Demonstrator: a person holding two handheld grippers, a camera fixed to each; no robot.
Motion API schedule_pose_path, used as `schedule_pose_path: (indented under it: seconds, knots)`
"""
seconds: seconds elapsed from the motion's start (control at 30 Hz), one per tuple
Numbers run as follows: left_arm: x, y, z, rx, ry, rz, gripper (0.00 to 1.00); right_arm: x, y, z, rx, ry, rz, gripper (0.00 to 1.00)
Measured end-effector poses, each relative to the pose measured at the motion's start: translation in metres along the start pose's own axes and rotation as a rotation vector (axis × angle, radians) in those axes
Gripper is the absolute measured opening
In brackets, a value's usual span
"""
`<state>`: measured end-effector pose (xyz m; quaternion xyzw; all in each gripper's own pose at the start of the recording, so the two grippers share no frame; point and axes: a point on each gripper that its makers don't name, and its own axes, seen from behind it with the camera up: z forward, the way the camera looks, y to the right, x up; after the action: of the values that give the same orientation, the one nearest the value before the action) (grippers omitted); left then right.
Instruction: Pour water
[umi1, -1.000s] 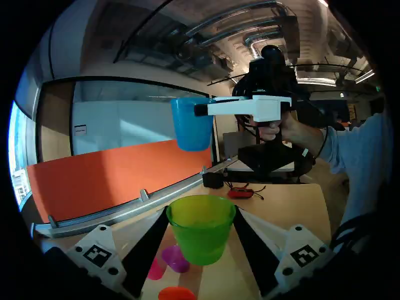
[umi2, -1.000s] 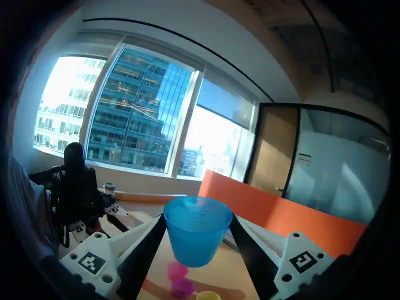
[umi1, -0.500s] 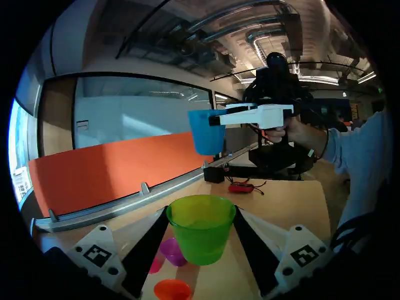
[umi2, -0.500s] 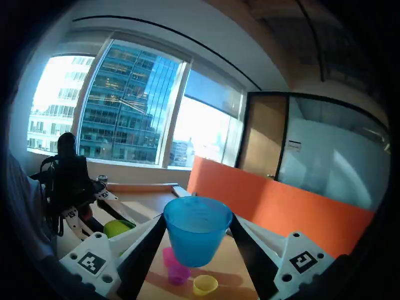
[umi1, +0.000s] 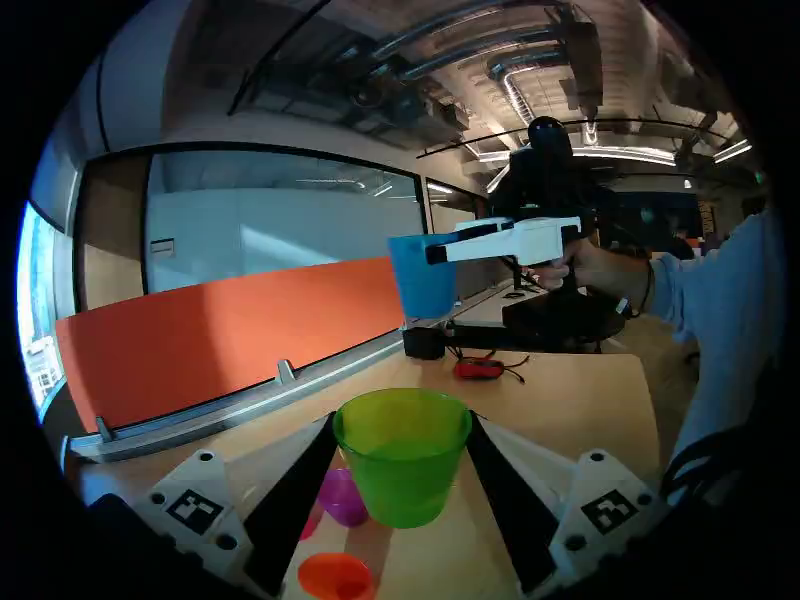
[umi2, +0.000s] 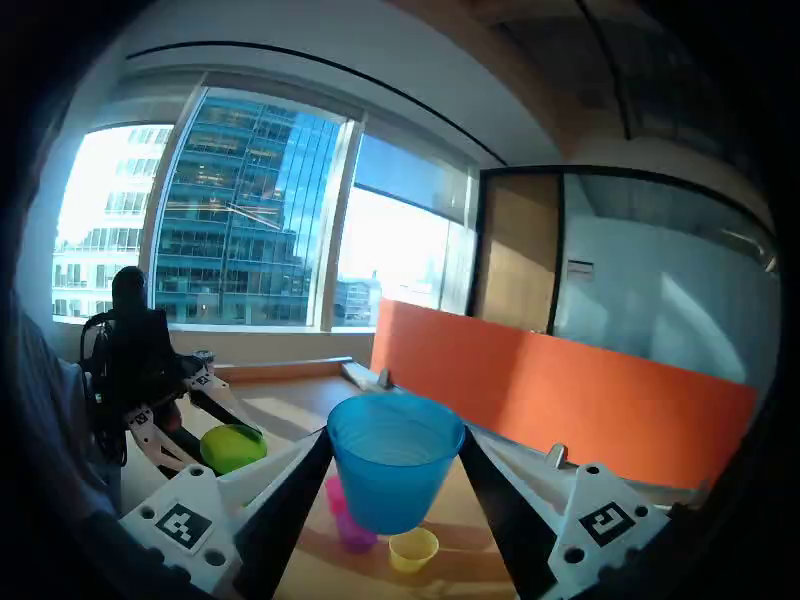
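My left gripper is shut on a green cup, held upright above the wooden table. Farther off, a hand holds my right gripper level, shut on a blue cup that stays upright. In the right gripper view the blue cup sits between the fingers of the right gripper, with water inside. To its left the left gripper carries the green cup, lower than the blue one. The two cups are well apart.
Small cups stand on the table below: purple, orange, a pink stack and yellow. An orange partition lines the table's far side. A black box and a red device lie beyond.
The right gripper with the blue cup has come down and drifted farther away in the left gripper view. The right gripper view has swung so the green cup and more table show.
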<state>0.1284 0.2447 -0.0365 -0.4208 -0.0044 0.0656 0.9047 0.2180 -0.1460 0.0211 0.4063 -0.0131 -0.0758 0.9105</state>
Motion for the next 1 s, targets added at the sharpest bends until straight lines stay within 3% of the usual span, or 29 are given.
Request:
schedule_pose_path:
  seconds: [0.47, 1.0]
  knots:
    - [-0.039, 0.013, 0.006, -0.027, -0.11, 0.024, 0.89, -0.047, -0.015, -0.003, 0.069, -0.083, 0.005, 0.93]
    - [-0.093, 0.023, 0.025, -0.096, -0.276, 0.068, 0.89, -0.105, -0.028, -0.004, 0.134, -0.177, 0.035, 0.93]
